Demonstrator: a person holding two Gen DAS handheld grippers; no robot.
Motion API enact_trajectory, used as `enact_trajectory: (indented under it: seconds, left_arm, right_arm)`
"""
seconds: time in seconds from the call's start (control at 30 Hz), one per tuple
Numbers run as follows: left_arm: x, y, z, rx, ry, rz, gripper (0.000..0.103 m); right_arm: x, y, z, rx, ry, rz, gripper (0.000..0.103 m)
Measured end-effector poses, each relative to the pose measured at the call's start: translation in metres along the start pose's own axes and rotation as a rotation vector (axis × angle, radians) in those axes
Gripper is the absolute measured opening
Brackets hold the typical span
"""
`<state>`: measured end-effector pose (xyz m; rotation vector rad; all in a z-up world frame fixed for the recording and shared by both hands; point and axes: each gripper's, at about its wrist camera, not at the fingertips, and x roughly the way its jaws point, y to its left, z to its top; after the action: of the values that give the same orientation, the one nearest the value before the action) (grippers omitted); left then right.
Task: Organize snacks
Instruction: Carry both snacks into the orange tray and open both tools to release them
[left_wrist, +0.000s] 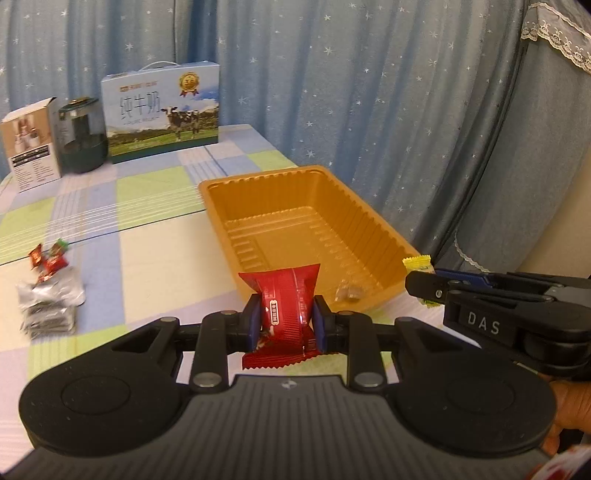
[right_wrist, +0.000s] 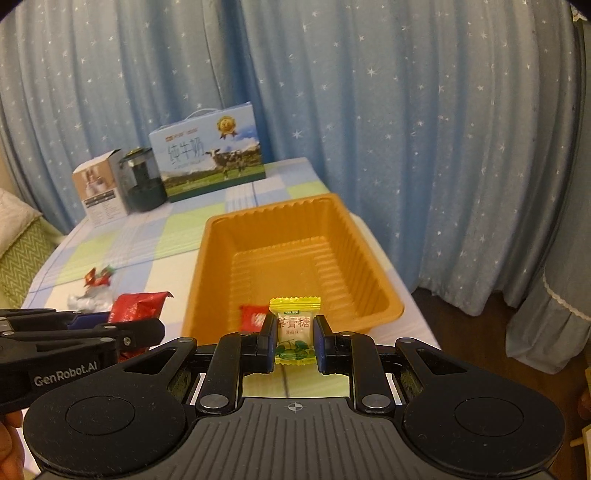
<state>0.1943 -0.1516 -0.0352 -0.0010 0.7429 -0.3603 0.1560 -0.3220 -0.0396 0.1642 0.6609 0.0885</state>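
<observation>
Left gripper (left_wrist: 286, 319): clamped on a red snack packet (left_wrist: 284, 295), just short of the tray's near edge.
Right gripper (right_wrist: 295, 341): clamped on a yellow candy (right_wrist: 294, 325).
Orange tray (right_wrist: 384, 295): holds one small red sweet (right_wrist: 253, 317) at the near end.
Left to do: silver and red wrappers (left_wrist: 48, 284) wait far left on the table (left_wrist: 155, 236); judged barely begun.

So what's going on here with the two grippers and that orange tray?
A person is sorting snacks into the orange tray on the checked tablecloth. The left hand-held gripper is shut on a red snack packet, and the right hand-held gripper is shut on a yellow candy; both are at the tray's near edge, not yet released. One small red packet appears to lie inside already. More snacks wait in a pile to the left.
</observation>
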Motion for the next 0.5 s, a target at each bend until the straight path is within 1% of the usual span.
enact_trajectory:
  seconds: [0.3, 0.5]
  left_arm:
    - [0.039, 0.003, 0.027, -0.008, 0.001, -0.024, 0.025]
    - [0.059, 0.001, 0.038, -0.008, 0.011, -0.044, 0.026]
  right_arm:
    - [0.033, -0.019, 0.026, 0.014, -0.001, -0.011, 0.021]
    - [0.046, -0.024, 0.035, 0.03, -0.001, -0.013, 0.021]
